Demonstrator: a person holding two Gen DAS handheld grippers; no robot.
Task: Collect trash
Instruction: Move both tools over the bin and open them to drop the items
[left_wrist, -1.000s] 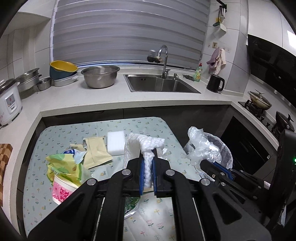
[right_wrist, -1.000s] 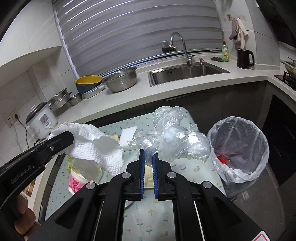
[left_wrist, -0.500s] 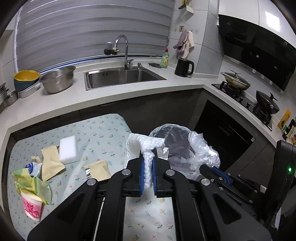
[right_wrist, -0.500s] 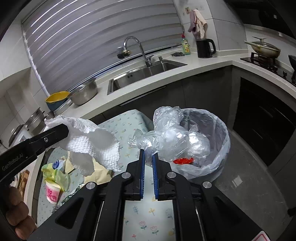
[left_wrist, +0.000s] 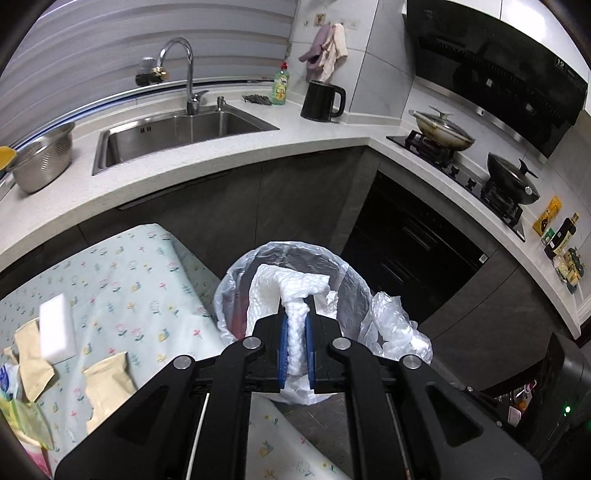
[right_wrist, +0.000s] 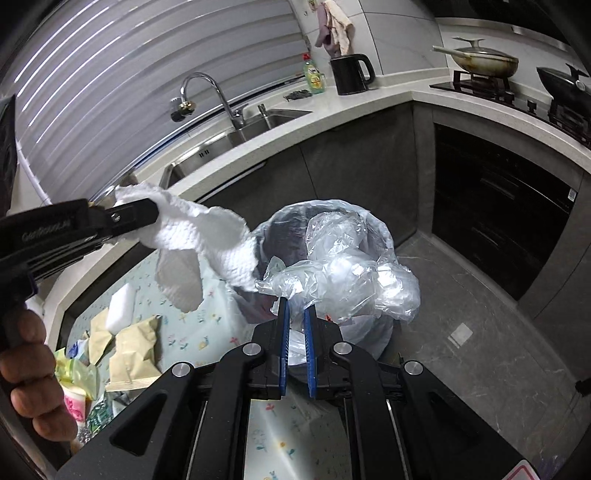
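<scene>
Left tongs (left_wrist: 295, 347) are clenched on a white paper towel (left_wrist: 291, 291) whose free end hangs forward over the mouth of the lined trash bin (left_wrist: 354, 295), which stands on the floor just beside the desk (left_wrist: 147, 280). Right tongs (right_wrist: 295, 347) are clenched on a crumpled clear plastic bag (right_wrist: 351, 280), likewise held above the bin opening, so both loads have the bin directly ahead and below. Bin contents are largely hidden behind the held items, and remaining wrappers (right_wrist: 129, 350) on the desk are cut off at the frame edge
</scene>
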